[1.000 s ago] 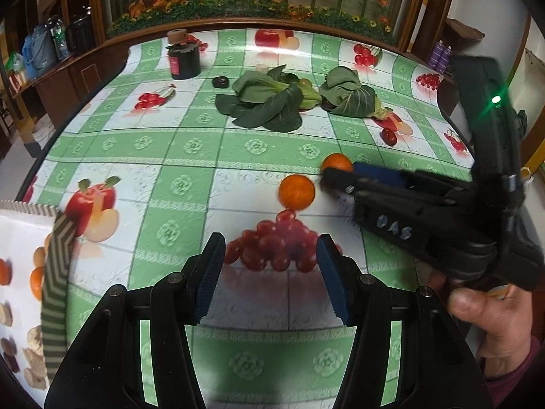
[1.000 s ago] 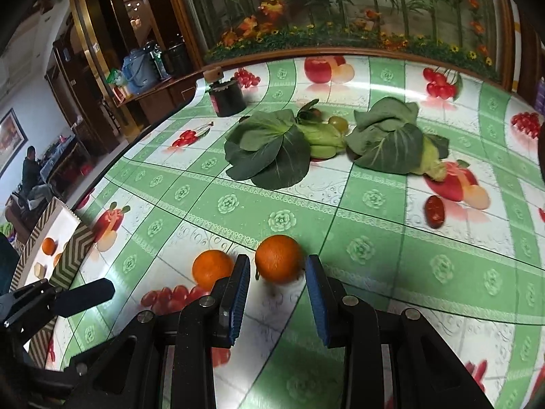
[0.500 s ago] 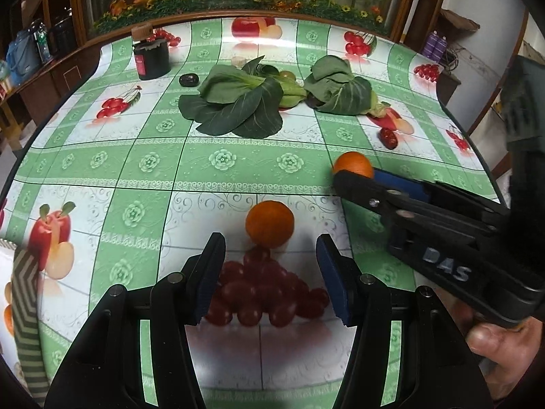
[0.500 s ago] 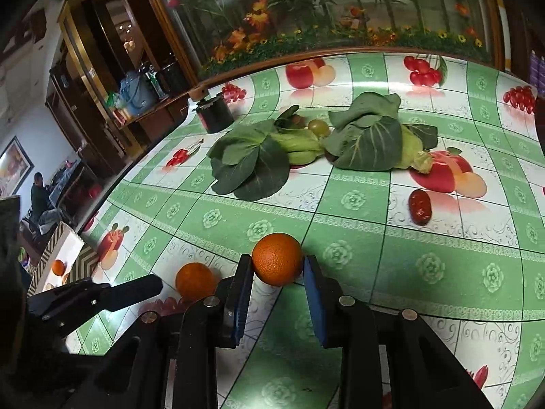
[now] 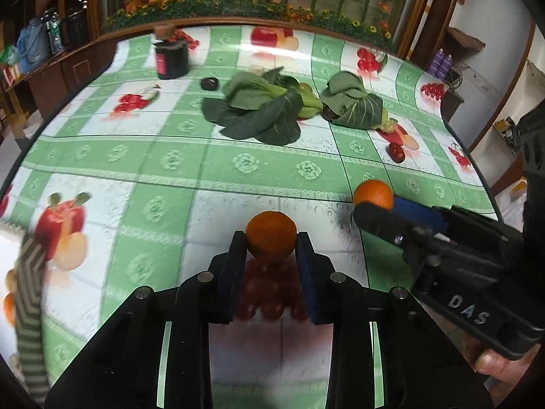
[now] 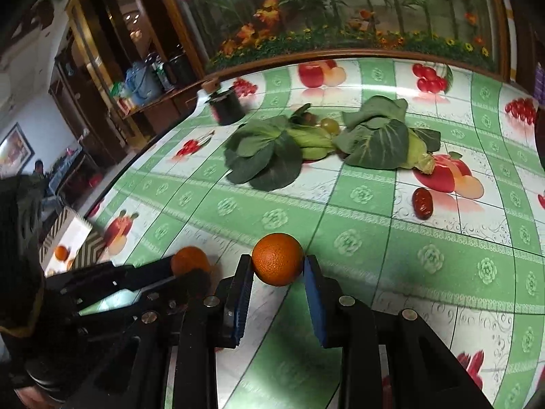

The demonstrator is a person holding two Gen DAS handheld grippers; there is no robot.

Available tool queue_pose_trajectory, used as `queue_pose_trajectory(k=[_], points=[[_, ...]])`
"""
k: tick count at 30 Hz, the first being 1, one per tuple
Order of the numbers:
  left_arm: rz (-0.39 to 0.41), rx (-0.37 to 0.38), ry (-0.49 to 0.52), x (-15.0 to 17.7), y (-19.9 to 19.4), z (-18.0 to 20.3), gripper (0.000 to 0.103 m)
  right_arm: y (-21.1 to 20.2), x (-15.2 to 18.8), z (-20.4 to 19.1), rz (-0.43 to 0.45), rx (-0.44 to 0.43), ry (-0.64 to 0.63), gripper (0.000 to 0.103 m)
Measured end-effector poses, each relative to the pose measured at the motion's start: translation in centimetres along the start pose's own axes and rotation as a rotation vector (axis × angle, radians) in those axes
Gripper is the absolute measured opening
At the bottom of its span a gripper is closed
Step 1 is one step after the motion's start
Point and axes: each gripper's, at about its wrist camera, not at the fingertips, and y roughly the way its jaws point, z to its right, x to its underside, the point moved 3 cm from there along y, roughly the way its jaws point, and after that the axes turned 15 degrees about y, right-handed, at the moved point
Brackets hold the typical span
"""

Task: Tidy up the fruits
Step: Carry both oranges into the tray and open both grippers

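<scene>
left gripper [image 5: 270,255]: its jaws are closing on the near orange [image 5: 271,236], which sits between the pads right at their tips, low over the tabletop [image 5: 245,163].
right gripper [image 6: 277,279]: its jaws are drawn in tight on the far orange [image 6: 277,263], also gripped only by the front ends of the pads.
where the fruit is: both oranges are at the near part of the tabletop, each in its own gripper, side by side; a red date [image 6: 422,202] lies further back, and a green grape [image 6: 329,125] rests among the leafy greens [image 6: 269,156].
slip risk: a round, smooth-skinned fruit held at the very tips can squirt forward if the squeeze is off centre or the lift is jerky.
roll risk: a dropped orange would likely roll across the slick patterned cloth, possibly off the curved edge.
squeeze risk: too hard a pinch may bruise or split the peel.
crowding risk: the two grippers work just beside each other, so a sideways swing could knock one against the other and jar a fruit loose.
drop-off: the patterned box [image 6: 73,238] at the left edge looks like the destination, though that is a guess; its rim could catch a low carry.
</scene>
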Motion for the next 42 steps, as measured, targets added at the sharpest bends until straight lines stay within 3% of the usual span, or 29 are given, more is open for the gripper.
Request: queue_pose_trajectory(k=[22, 42], points=[[0.044, -0.096, -0.105, 10.7, -11.4, -6.0, 0.029, -3.0, 9.3, -9.8, -0.023, 0.000, -0.139, 0.030], [0.095, -0.225, -0.179, 16.4, -18.3, -12.8, 0.029, -3.2, 13.0, -19.2, -0.026, -0.061, -0.282, 0.029]])
